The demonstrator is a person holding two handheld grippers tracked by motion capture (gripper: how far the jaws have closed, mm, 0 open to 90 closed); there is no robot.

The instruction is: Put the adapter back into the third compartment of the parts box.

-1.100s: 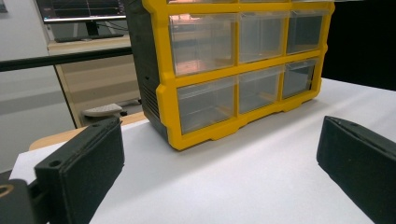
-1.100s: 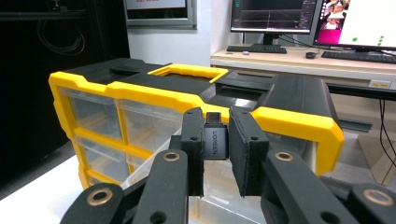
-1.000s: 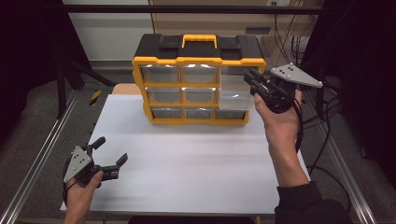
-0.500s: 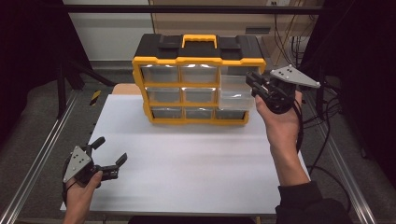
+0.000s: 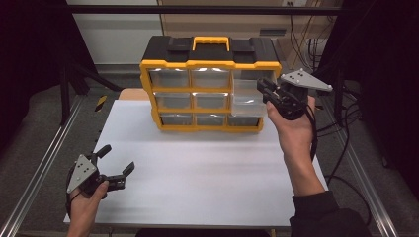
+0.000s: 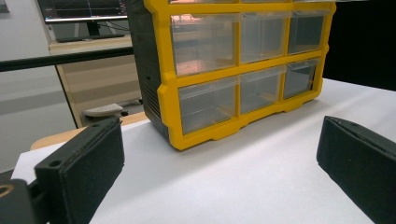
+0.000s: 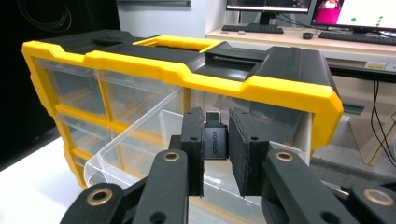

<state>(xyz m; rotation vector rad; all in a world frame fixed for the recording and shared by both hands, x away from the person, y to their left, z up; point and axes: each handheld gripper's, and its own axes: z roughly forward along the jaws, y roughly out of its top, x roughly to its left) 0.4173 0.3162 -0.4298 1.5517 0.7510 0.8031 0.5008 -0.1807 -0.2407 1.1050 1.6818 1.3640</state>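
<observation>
My right fingers [image 7: 215,154] are clamped on a small black USB adapter [image 7: 215,140], held above the pulled-out clear drawer [image 7: 140,140] at the top right of the yellow-and-black organiser [image 5: 210,59]. Release and drawer closing remain. My left fingers [image 5: 116,165] rest wide apart, empty, at the near left of the white counter [image 5: 207,168].

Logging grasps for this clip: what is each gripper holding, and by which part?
Right gripper pinches a small black adapter by its flat sides, above the open drawer. Left gripper holds nothing.
</observation>
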